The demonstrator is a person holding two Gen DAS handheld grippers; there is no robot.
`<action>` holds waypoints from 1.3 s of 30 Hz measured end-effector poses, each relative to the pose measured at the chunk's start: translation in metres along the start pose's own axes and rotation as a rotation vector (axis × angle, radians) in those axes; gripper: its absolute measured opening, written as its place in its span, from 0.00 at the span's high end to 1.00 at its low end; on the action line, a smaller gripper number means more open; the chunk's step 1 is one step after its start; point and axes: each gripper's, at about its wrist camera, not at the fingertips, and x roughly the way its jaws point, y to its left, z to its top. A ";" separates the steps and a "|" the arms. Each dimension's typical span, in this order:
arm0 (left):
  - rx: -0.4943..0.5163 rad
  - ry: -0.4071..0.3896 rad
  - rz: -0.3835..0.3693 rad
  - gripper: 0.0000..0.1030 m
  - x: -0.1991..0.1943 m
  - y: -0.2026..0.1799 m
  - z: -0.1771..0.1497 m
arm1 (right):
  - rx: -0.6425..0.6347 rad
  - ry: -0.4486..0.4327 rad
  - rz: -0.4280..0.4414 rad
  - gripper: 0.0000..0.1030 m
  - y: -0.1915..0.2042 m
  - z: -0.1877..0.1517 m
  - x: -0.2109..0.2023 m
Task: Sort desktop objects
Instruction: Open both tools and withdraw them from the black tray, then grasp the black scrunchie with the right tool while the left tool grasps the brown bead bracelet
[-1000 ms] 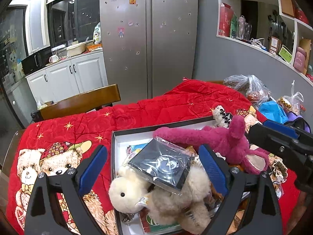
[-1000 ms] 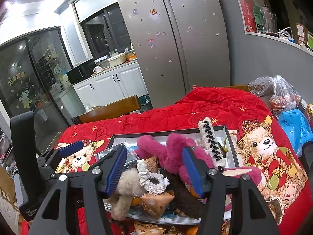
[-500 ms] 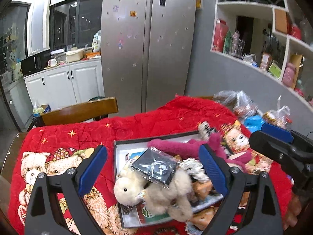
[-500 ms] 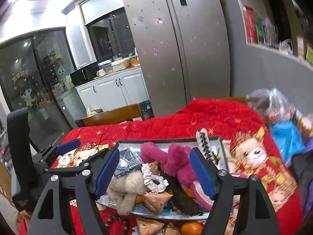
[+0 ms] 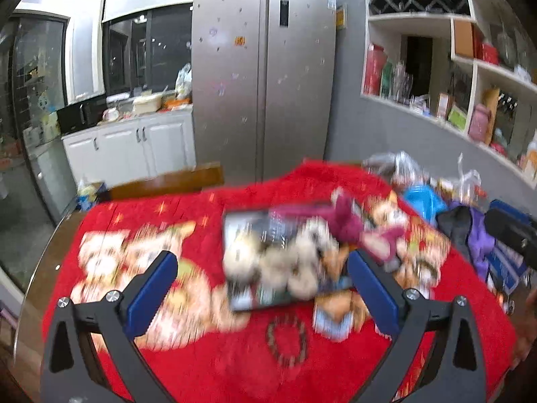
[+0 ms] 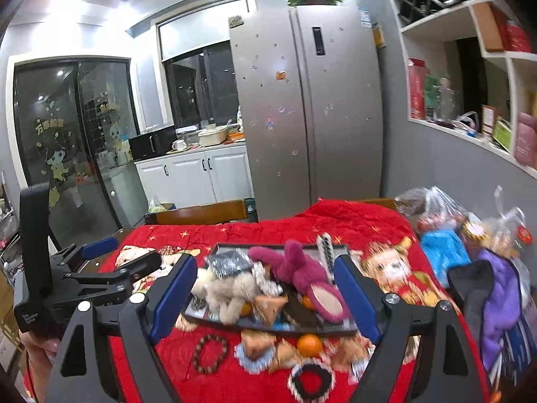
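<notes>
Left tool (image 5: 261, 285) stood wide, jaws opening, nothing between the pads. Right tool (image 6: 265, 297) also stood wide and opening, also empty. Compared with a second ago both tools had backed off and risen: the tray (image 6: 335, 328) then filled the lower frame close behind the pads, now it sat well beyond them with bare red cloth (image 6: 335, 218) in front. The right jaws were clearly narrower a second ago. Judged: a release or a finished placement, tools retreating for the next pick, sorting partly done.

The tray sat mid tabletop, piled with a pink plush (image 6: 302, 275), a beige plush (image 6: 228, 294), a dark bagged item (image 6: 230, 263) and a hair claw (image 6: 325, 247) at the far edge. The left view is motion-blurred, so finer contents there can't be told.

Unsorted things lay on the cloth in front of the tray: a bead bracelet (image 6: 209, 352), an orange (image 6: 309, 345), some wrapped snack packets (image 6: 260, 344) and a black ring (image 6: 312, 381). Likely next targets.

Around: plastic bags (image 6: 433, 208) and a blue bag (image 6: 443, 252) at the right edge, a purple-and-black bag (image 6: 496, 302) nearer, a chair back (image 6: 201, 213) behind, and a fridge (image 6: 308, 110).

In the way: the tray is heaped, so adding more could spill things. The small items sit close together, so a wide tool may catch a neighbour. The left tool's body showed at the left of the right view, well clear.
</notes>
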 end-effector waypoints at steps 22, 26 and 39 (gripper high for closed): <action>-0.133 0.188 -0.050 0.01 0.018 0.001 -0.138 | 0.207 0.194 -0.061 0.17 -0.056 -0.149 -0.039; -0.100 0.215 -0.046 0.01 0.039 -0.005 -0.130 | 0.193 0.220 -0.059 0.17 -0.057 -0.148 -0.023; -0.090 0.316 -0.028 0.01 0.129 -0.004 -0.121 | 0.162 0.320 -0.098 0.17 -0.075 -0.149 0.054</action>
